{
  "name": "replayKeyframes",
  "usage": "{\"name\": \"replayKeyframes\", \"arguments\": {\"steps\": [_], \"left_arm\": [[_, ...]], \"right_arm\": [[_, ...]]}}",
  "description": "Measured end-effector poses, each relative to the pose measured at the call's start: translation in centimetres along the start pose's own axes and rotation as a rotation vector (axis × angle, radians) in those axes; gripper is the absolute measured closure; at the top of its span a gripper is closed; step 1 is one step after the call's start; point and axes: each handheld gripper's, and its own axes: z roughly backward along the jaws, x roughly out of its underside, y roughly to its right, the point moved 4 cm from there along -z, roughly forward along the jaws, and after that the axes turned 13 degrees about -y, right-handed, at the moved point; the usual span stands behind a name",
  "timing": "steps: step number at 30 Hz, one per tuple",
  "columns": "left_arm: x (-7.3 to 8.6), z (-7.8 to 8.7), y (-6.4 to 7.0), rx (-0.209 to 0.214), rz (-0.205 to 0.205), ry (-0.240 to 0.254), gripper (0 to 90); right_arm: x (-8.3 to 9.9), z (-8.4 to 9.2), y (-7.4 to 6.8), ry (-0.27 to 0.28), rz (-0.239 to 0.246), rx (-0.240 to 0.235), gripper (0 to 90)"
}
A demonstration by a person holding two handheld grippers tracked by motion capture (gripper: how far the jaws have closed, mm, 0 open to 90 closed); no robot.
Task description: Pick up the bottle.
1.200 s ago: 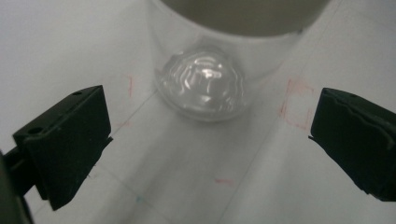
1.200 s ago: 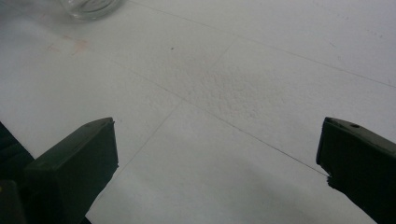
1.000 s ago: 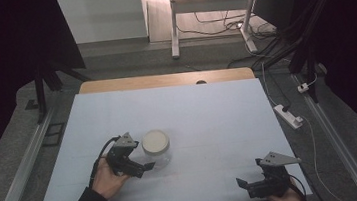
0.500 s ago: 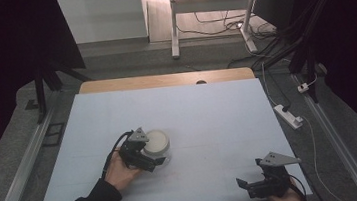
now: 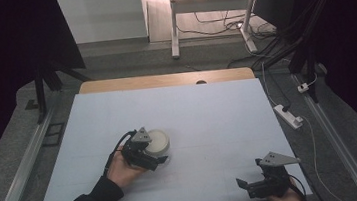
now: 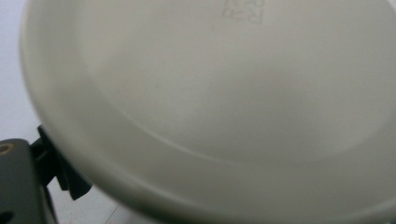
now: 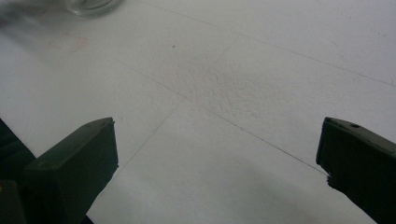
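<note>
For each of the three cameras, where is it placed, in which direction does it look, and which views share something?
High view: above the near table edge, facing forward and down on the white table; left gripper and right gripper with forearms.
Left gripper view: on the left gripper, close against the cream lid; one jaw at the lower left.
Right gripper view: along its two spread jaws over the table.
Shared: the high and left gripper views show the lid.

My left gripper (image 5: pixel 153 152) sits out over the middle-left, held by my left hand (image 5: pixel 122 167), dark sleeve behind; I cannot tell how its jaws stand. My right gripper (image 5: pixel 246 186) hangs at the near edge, its 2 jaws spread wide.
</note>
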Motion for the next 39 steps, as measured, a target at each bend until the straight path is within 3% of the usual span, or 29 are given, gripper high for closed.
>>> {"name": "replayKeyframes", "arguments": {"steps": [22, 39], "left_arm": [[-0.4, 0.7, 0.0, -0.010, 0.002, 0.011, 7.7], [-2.2, 2.1, 1.6, 0.028, -0.068, 0.016, 7.7]], "right_arm": [[0.0, 0.0, 0.1, 0.001, -0.001, 0.002, 0.0], [0.0, 0.0, 0.1, 0.001, -0.004, 0.002, 0.0]]}}
